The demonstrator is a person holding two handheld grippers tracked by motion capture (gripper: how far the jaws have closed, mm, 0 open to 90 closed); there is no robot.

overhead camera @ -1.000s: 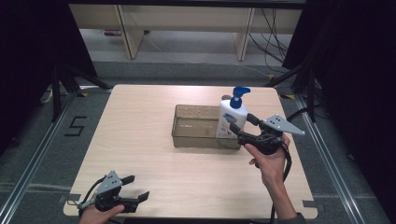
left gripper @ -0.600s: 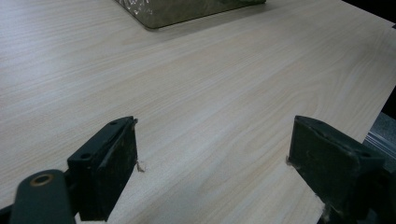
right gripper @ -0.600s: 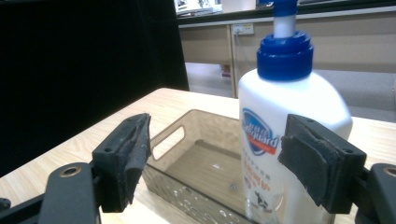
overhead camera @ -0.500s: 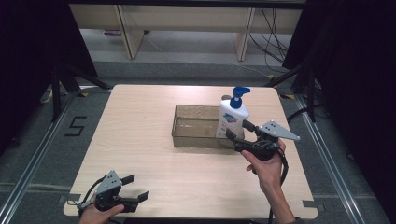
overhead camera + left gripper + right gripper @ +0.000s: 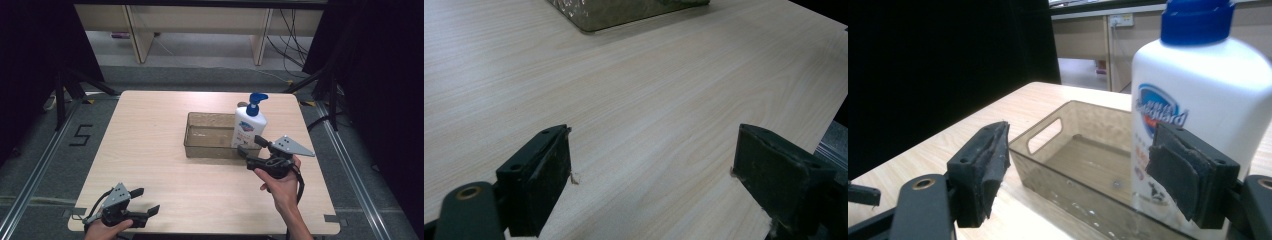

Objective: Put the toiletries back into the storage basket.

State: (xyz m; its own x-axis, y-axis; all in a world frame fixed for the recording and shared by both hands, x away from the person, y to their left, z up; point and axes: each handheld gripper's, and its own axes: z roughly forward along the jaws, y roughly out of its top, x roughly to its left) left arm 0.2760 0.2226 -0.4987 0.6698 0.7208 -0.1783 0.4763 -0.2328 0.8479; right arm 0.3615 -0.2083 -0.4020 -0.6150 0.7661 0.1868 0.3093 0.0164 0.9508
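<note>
Bottle (image 5: 248, 129), white plastic pump type with blue pump head and a blue label, stands upright inside the right end of the translucent smoky-brown plastic bin (image 5: 210, 135) near the middle of the pale wood-grain table (image 5: 150, 140). Right claw (image 5: 250, 145) sits just beside the bin's near right corner, jaws spread wide, nothing held; in the right gripper view (image 5: 1080, 170) one pad looks to overlap the bottle's lower body while the other hangs over the bin's front wall, so whether the pad touches the bottle can't be told. Left claw (image 5: 145, 202) rests at the near left edge of the table, well apart from the bin, jaws wide and empty, bare wood between them in the left gripper view (image 5: 651, 180). Judgement: right claw looks lined up for or around the bottle, not yet gripping. Risks: the bottle is tall and top-heavy with the pump, so a low or off-centre pinch could tip it against the bin wall or topple it out; smooth rounded plastic may slip or twist between the pads if the squeeze is light; a jaw straddling the bin wall could catch the rim and drag or lift the light bin along; pressing the pump head could spill soap. The far left claw can't steady the bin from where it is.
</note>
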